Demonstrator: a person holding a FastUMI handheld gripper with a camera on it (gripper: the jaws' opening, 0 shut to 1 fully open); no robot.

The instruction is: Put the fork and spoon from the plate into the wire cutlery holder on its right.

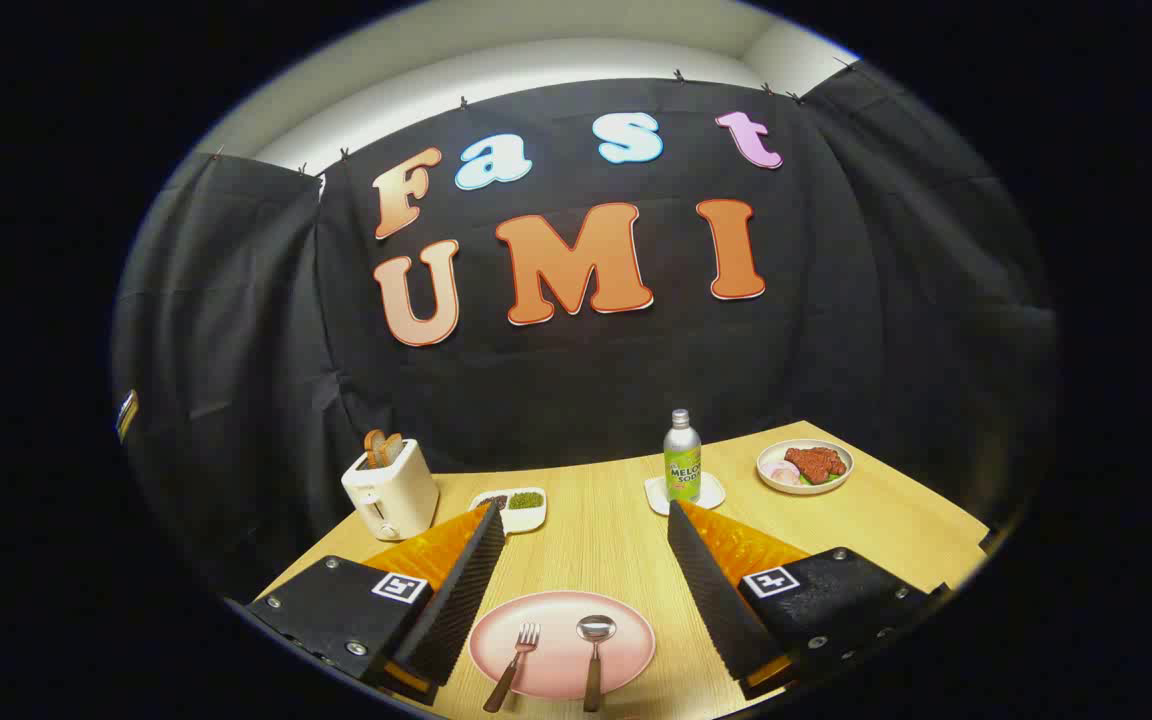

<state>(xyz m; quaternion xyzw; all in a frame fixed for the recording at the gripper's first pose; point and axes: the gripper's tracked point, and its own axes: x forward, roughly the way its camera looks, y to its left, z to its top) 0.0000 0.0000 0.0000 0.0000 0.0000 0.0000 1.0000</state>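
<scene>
**Open gripper above a plate with cutlery**

We see our hand-held gripper [581,520] with fingers spread wide, touching nothing. Between them, on the light wooden table [596,540], sits a round pink plate [626,650] holding a brown-handled metal fork [514,665] beside a brown-handled metal spoon [594,655]. Beyond stand a cream toaster [391,490] and a green soda bottle [682,458].

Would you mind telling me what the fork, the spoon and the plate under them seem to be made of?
Fork and spoon: shiny metal heads, brown handles, likely wood. Plate: smooth pink, ceramic or plastic; unclear. The open claw hangs above them.
</scene>
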